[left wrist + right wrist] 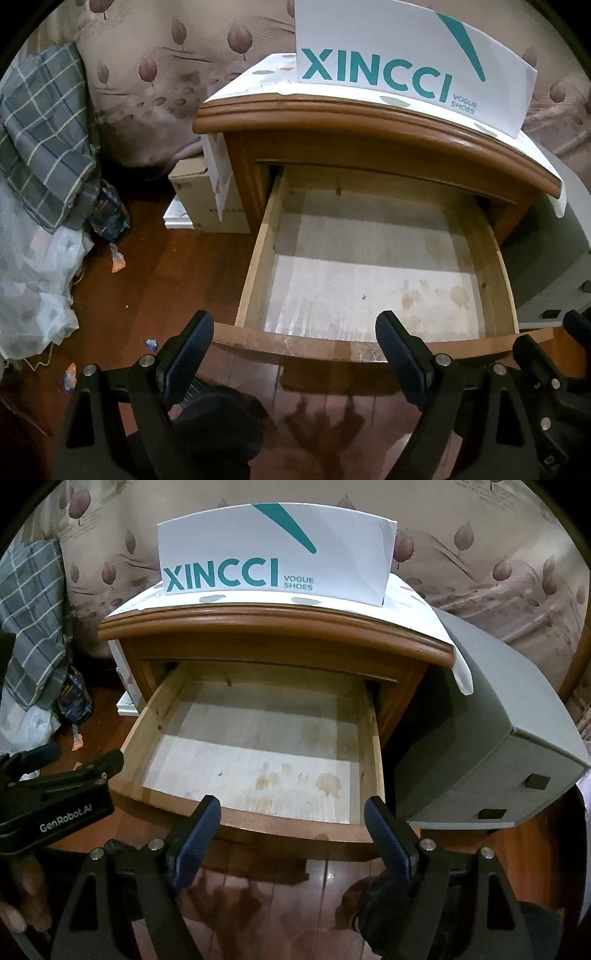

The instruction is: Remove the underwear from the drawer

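A wooden nightstand's drawer (373, 266) stands pulled open, its pale, stained bottom bare — no underwear can be made out in it from either wrist view. Both the left gripper (295, 354) and the right gripper (293, 834) hover just in front of the drawer's front rail, jaws spread wide and holding nothing. Above the drawer, a white XINCCI shoe box (275, 552) sits on the nightstand top — a grey box (491, 738) stands beside it.
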The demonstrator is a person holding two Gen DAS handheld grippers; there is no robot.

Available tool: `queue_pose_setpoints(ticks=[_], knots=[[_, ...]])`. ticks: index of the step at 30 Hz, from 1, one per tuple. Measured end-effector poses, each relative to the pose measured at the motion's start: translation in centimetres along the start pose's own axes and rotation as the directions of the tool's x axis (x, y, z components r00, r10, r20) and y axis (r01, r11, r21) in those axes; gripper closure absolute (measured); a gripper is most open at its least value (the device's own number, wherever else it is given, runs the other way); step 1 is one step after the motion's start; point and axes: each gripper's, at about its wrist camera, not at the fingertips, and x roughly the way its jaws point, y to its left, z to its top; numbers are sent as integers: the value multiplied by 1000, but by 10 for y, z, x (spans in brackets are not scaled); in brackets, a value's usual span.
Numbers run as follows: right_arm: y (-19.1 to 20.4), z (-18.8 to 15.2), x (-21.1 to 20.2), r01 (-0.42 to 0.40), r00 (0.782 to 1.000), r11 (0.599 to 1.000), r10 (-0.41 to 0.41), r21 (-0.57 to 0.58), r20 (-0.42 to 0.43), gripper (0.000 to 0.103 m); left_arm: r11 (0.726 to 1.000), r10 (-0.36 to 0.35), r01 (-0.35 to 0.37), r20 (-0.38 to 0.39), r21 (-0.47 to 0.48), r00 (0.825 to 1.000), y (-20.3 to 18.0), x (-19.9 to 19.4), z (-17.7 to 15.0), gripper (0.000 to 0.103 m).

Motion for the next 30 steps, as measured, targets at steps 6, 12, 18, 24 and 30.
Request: queue_pose_setpoints(ticks=[6, 12, 18, 24, 30], knots=[[1, -1, 3, -3, 1000, 1000, 3, -3, -8, 21, 1000, 1, -1, 5, -4, 1000, 0, -1, -1, 15], [1, -2, 4, -3, 1000, 1000, 3, -4, -12, 21, 1000, 2, -2, 9, -1, 1000, -1, 1, -1, 15], [1, -3, 5, -3, 1000, 1000, 3, -2, -13, 21, 1000, -2, 2, 21, 5, 1000, -2, -1, -3, 15], [1, -5, 7, -7, 1000, 1000, 7, 2, -21, 21, 1000, -21, 20, 25, 20, 999, -2, -3, -5, 16], [3, -4, 7, -7, 1000, 1000, 7, -6, -17, 21, 999, -21, 20, 24, 27, 999, -5, -5, -3, 15]])
